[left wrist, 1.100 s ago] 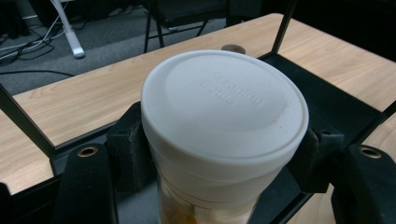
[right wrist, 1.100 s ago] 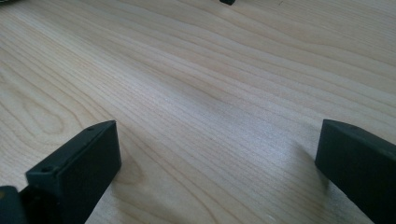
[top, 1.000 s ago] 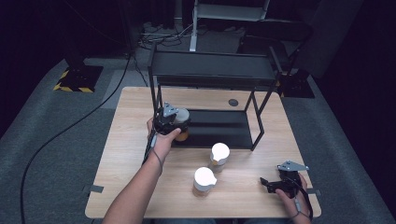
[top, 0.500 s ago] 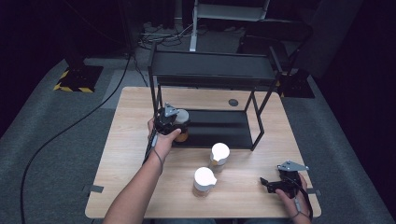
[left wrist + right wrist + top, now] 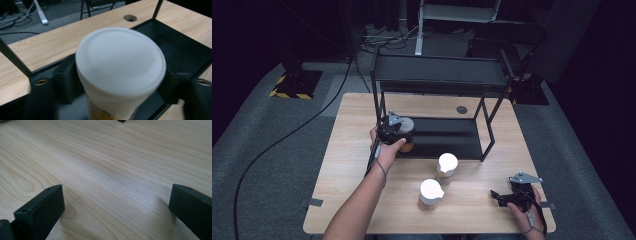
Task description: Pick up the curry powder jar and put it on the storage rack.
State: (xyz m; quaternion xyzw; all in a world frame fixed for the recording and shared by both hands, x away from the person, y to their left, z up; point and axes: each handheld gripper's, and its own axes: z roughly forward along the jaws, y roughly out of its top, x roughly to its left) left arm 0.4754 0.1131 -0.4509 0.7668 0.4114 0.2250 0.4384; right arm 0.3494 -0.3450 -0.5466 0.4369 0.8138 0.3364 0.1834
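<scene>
White-lidded cup (image 5: 120, 72), amber contents below, base cut off and blurred in the left gripper view; stands between the left tool (image 5: 398, 131) jaws, which have just been opening, at the black rack's (image 5: 439, 75) lower shelf, left end. Right tool (image 5: 504, 196): wide, nothing held, over the desk's (image 5: 347, 150) near right corner.
</scene>
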